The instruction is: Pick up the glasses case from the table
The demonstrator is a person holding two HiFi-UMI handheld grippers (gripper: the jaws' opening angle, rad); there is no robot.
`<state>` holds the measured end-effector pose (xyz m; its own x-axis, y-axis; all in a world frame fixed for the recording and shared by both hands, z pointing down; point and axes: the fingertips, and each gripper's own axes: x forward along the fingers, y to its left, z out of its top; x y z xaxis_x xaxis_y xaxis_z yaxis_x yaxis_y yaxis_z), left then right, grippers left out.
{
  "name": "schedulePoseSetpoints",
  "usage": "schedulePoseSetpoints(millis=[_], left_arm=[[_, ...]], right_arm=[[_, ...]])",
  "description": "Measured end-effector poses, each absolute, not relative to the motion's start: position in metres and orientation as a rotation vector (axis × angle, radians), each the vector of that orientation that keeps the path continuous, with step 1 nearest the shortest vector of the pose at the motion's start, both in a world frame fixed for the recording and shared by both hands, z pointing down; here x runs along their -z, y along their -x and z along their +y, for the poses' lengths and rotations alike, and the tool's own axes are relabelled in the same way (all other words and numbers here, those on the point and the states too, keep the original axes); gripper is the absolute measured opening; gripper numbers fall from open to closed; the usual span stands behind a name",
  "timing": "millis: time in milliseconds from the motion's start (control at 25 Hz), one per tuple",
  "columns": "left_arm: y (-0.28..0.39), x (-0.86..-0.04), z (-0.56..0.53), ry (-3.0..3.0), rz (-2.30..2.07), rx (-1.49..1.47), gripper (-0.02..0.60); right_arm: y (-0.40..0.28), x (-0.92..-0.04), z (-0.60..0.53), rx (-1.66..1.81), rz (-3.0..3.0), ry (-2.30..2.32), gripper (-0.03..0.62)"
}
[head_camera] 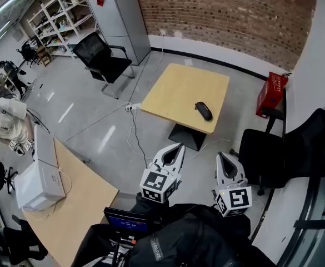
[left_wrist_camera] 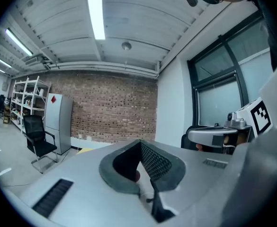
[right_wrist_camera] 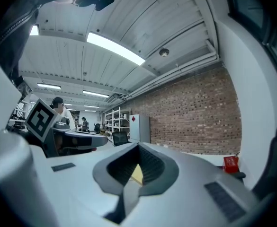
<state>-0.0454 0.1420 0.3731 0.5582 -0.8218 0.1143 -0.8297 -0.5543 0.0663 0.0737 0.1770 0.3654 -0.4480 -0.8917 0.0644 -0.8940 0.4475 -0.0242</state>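
Left jaws: the left gripper (head_camera: 179, 147) has its two white jaws with dark ribbed pads closed tip to tip, with nothing held between them.
Right jaws: the right gripper (head_camera: 220, 156) is likewise closed and empty; its own view shows only a sliver of yellow tabletop beyond the pads.
Gripper pose: both are held about level, side by side and apart, low in the head view, and pointing towards the table.
Marker cubes: a black-and-white square-marker cube (head_camera: 158, 185) sits at the rear of the left gripper and another (head_camera: 233, 199) at the rear of the right.
Task thing: the dark oval glasses case (head_camera: 204, 110) lies flat on the square light-wood table (head_camera: 179, 90), near the table's right-hand edge in the head view, well ahead of both grippers and touched by neither.
Table support: a black pedestal base (head_camera: 187, 137) stands on the grey floor.
Floor: a white cable (head_camera: 133, 128) trails past the table's near-left corner.
Right of table: a red box (head_camera: 271, 93) stands by the wall, with a black office chair (head_camera: 284, 149) nearer the right gripper.
Far side: a second black office chair (head_camera: 104, 57) stands beside a tall grey metal cabinet (head_camera: 120, 21), in front of a red brick wall (head_camera: 234, 13).
Near left: a white printer (head_camera: 37, 182) sits on a light-wood desk (head_camera: 76, 207).
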Motion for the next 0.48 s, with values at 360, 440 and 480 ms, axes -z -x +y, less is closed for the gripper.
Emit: schedulePoseSetpoints(millis=[360,440,480], left_arm=[[0.037,-0.386,0.146,-2.645,-1.421,-0.145,0.000],[0.036,-0.389,0.148,-2.638,-1.420,-0.155,0.000],[0.035,-0.391,0.149,-2.634,-1.420,-0.159,0.000]], right_arm=[[-0.079,-0.382,0.180,-0.168,-2.650,-1.588,0.003],[-0.080,-0.386,0.181,-0.185,-2.649,-1.579,0.003],[-0.081,-0.388,0.182,-0.194,-2.648,-1.572,0.003]])
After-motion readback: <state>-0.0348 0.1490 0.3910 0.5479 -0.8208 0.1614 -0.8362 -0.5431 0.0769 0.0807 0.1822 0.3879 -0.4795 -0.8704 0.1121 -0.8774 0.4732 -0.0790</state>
